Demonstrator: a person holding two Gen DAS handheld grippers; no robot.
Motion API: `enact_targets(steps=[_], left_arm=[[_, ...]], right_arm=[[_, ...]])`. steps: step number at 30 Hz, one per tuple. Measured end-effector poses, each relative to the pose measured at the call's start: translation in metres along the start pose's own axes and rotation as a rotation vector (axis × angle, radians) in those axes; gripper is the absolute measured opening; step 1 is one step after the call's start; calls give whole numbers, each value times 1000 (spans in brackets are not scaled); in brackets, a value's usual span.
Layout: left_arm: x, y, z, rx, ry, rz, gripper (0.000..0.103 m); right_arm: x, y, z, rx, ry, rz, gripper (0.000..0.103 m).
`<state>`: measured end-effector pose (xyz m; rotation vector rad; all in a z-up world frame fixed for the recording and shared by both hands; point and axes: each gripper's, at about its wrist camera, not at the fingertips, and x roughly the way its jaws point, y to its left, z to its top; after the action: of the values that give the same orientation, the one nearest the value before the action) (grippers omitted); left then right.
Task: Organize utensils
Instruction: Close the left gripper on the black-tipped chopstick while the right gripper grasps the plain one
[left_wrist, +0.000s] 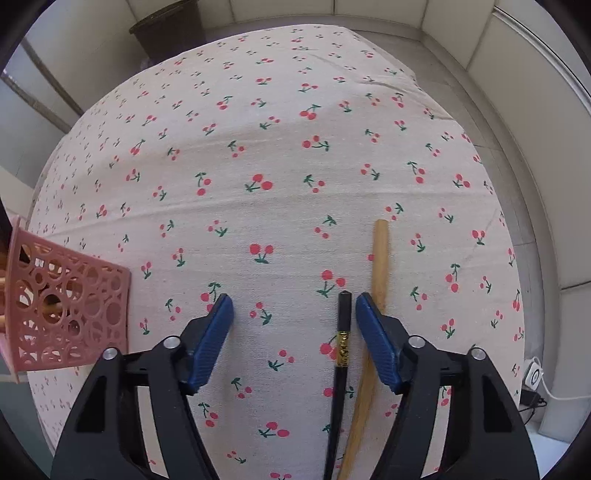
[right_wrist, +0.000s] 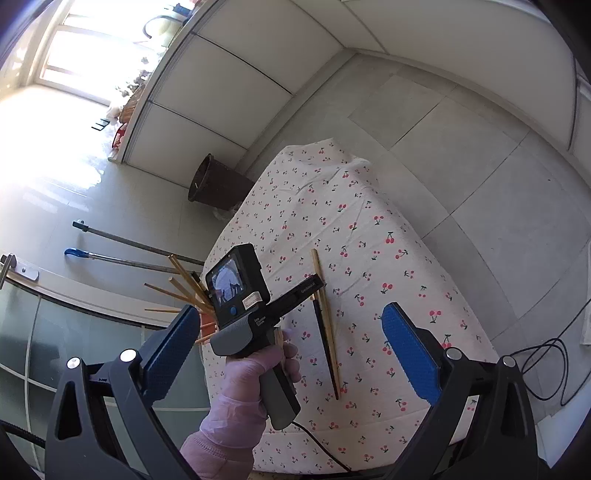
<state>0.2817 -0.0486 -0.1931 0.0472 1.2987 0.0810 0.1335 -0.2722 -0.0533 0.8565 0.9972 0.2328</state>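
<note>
A black chopstick (left_wrist: 341, 350) with a gold band and a wooden chopstick (left_wrist: 379, 266) lie side by side on the cherry-print tablecloth (left_wrist: 280, 155). My left gripper (left_wrist: 294, 306) is open low over them; the black chopstick lies between the fingers, just inside the right pad (left_wrist: 373, 339), which covers part of the wooden one. A pink perforated holder (left_wrist: 66, 310) with wooden sticks inside stands at the left. My right gripper (right_wrist: 291, 325) is open and empty, held high above the table. It looks down on the left gripper's body (right_wrist: 243, 306), both chopsticks (right_wrist: 327, 325) and the holder's sticks (right_wrist: 184, 284).
The table's right edge drops to a grey tiled floor (right_wrist: 461, 147). A dark bin (right_wrist: 218, 184) stands beyond the far corner. Mop handles (right_wrist: 125, 251) lie on the floor at the left. Cables and a white plug (left_wrist: 532, 374) lie at the right.
</note>
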Motion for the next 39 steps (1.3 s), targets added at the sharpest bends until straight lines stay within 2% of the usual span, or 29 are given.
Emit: enact_targets(steps=[2,4,6,8,10,12,14,17,19,21,24,26,30,34,39], left_arm=[[-4,-7,-2,29,-4,-10,47],[-7,-15,-3,58,-1,-58,19],[-10,-21,-6,84,-1,-62,8],[-13,-23,-11,96,-7,-70,6],[-17,-18,-18,89,-9,-108,6],[-23,-8,-29,86,-12,-150,6],[-30,8,-40,97,-32,-156,6],[-54,32,-68,115,-79,-182,6],[-75,52,-87,111,-116,-203,6],[-97,76,-104,70,-159,-232,6],[-125,107,-121,-32,-235,-238,6],[-147,132,-125,-115,-312,-260,6],[-189,170,-145,-231,-489,-236,7],[-201,195,-142,-307,-512,-271,7],[-216,206,-148,-305,-523,-291,7]], right_arm=[[2,-2,1,3,-2,-16,96],[6,-4,2,13,2,-34,96],[13,-7,3,24,18,-47,96],[21,-8,4,34,34,-62,96],[31,-8,5,37,50,-78,96],[43,-5,5,32,65,-101,96],[55,0,5,21,78,-125,96],[82,13,6,-47,83,-213,96],[102,25,3,-139,59,-312,96],[126,34,-2,-204,70,-377,96],[156,42,-6,-248,94,-395,96],[173,48,-8,-285,91,-433,96],[205,47,-5,-307,100,-506,96],[231,43,1,-320,107,-551,96],[252,43,7,-362,97,-579,95]])
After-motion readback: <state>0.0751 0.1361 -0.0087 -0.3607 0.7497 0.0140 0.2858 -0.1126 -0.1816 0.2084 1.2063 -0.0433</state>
